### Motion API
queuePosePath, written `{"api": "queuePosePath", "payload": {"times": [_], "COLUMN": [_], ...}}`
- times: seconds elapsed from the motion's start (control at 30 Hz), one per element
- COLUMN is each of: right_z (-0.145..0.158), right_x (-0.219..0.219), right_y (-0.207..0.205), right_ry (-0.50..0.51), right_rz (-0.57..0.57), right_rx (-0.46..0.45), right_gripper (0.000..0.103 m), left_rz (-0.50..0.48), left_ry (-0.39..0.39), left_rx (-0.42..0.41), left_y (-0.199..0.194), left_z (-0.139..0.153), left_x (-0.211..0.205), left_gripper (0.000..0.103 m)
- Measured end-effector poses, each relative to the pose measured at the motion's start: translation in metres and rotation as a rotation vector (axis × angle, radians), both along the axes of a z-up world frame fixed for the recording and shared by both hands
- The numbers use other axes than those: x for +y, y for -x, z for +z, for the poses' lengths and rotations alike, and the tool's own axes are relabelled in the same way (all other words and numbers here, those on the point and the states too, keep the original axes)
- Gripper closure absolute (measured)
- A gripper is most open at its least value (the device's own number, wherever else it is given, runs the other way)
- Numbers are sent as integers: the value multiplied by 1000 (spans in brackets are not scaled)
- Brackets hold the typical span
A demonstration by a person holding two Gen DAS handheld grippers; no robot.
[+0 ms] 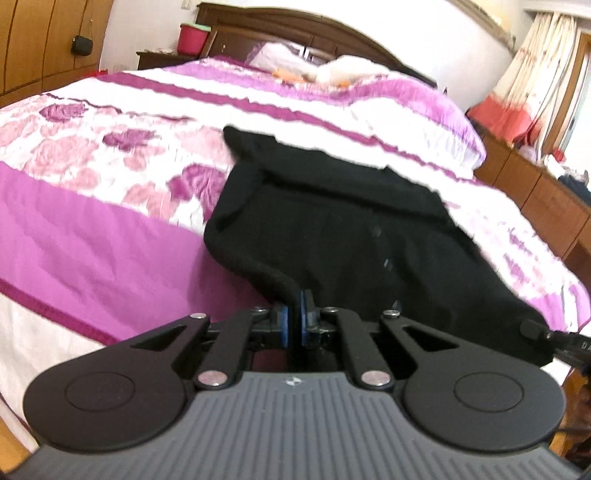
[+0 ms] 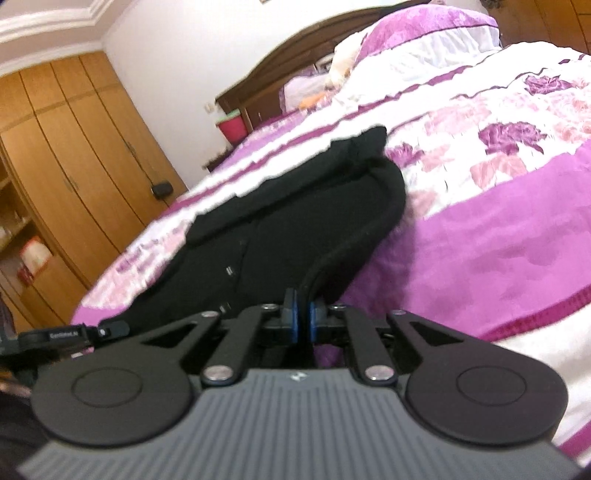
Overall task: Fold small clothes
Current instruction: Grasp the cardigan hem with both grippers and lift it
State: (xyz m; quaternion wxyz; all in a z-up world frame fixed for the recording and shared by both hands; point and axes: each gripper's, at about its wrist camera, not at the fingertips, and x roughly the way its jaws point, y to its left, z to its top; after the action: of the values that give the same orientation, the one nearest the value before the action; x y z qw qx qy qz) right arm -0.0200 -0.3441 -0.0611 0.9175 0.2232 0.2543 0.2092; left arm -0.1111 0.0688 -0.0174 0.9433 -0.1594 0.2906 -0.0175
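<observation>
- Black garment (image 1: 332, 229): a small dark piece of clothing is shown spread across the near part of the bedspread (image 1: 92, 229), its far portion lying on the cover with a folded-over band at the top, its near hem raised toward both cameras. What kind of garment it is cannot be told for certain.
- Left gripper (image 1: 295, 314): the blue-padded jaws are seen brought together on the corded near edge of the cloth, at its left corner; the edge is pinched between the pads.
- Right gripper (image 2: 302, 317): the jaws are likewise clamped on the near edge at the opposite corner, where a rolled seam is seen running up from the pads. Its tip is also seen at the right margin of the left wrist view.
- Step in hand, as judged: the near hem has been seized at both corners and is held off the bed, which suggests the opening of a fold in which the near half is carried over the far half.
- Next move, as judged: both corners would need to be carried forward together and level, the hem kept taut between them, then laid on the far band and released only when the edges are aligned.
- Surroundings: a wooden headboard (image 1: 280, 26), a wardrobe (image 2: 74, 155) and curtains (image 1: 546, 66) are seen beyond the bed.
</observation>
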Motion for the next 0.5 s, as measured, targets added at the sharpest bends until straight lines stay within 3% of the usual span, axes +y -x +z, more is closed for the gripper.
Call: {"api": "queuePosePath", "payload": {"times": [0.13,0.5], "right_z": [14,49], "right_x": [-5,-10], "right_y": [-8,-47], "right_ry": [-66,-177], "right_rz": [-16,-87], "right_rx": [-38,-130], "right_gripper": [94,94], "left_rz": [3,68], "left_ry": [76,122], "left_rx": [-28,-148], "left_y": [-1,-26], "left_z": [19,68], "left_x": [6,9], "left_gripper": [96,96]}}
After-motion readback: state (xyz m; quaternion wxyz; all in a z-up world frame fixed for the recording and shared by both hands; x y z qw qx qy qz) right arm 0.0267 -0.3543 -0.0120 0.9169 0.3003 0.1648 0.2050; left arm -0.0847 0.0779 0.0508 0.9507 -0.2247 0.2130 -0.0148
